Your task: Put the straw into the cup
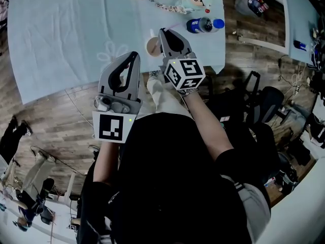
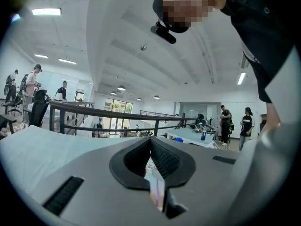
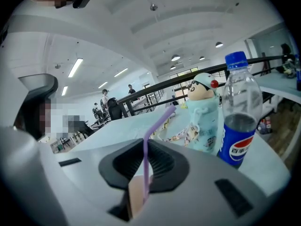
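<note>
A purple bendy straw (image 3: pixel 146 159) stands upright between the jaws of my right gripper (image 3: pixel 146 142), which is shut on it. Its bent top leans up and to the right. Straight below the jaws, the straw's lower end runs down to a tan cup (image 3: pixel 135 197). In the head view the cup (image 1: pixel 152 46) stands near the table's front edge, just left of the right gripper (image 1: pixel 163 32). My left gripper (image 1: pixel 134 55) hangs at the table edge, left of the cup and apart from it. Its tips (image 2: pixel 150 139) meet with nothing between them.
A light blue flowered cloth covers the table (image 1: pixel 61 34). A Pepsi bottle (image 1: pixel 204 24) lies near the right front corner. A pale cartoon-covered flask (image 3: pixel 202 121) with a lanyard stands behind it. Office chairs (image 1: pixel 264 103) stand on the wooden floor to the right.
</note>
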`<state>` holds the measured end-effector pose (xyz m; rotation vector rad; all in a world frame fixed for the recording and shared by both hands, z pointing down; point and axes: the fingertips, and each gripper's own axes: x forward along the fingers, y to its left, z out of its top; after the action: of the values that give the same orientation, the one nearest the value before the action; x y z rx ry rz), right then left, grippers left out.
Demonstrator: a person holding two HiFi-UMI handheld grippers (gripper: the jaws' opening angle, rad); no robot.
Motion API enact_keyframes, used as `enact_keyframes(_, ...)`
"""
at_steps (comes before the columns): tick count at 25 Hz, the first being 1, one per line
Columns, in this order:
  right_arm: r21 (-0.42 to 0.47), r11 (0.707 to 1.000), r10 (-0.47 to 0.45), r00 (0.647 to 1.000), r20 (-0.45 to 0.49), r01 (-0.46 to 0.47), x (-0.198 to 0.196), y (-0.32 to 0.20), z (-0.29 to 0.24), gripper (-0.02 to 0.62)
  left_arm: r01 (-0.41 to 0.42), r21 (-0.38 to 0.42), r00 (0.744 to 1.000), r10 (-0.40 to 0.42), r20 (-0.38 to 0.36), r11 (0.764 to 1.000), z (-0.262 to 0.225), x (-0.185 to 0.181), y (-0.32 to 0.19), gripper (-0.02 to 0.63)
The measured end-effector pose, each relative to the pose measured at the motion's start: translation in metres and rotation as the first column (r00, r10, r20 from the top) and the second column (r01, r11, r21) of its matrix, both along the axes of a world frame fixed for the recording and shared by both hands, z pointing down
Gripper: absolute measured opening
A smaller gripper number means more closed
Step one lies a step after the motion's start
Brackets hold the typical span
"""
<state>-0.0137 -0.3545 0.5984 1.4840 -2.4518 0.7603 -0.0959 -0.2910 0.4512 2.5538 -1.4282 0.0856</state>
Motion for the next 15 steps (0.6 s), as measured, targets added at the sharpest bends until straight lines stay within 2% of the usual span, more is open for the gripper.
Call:
enact_keyframes(6,-0.010,1.000,-0.021,0.999,-0.027,0.020,-0.001,-0.006,0.005,0.038,0.005,-0.011,1.000,-0.005,-0.008,1.000,0.002,-0.001,0.001,0.012)
enact_keyframes(15,-0.049,0.998,-0.048,0.998,-0.036,0.046,-0.006,-0.010,0.013,0.112,-0.002,-0.013,1.000,0.002,-0.013,1.000,0.002,-0.002,-0.005,0.012)
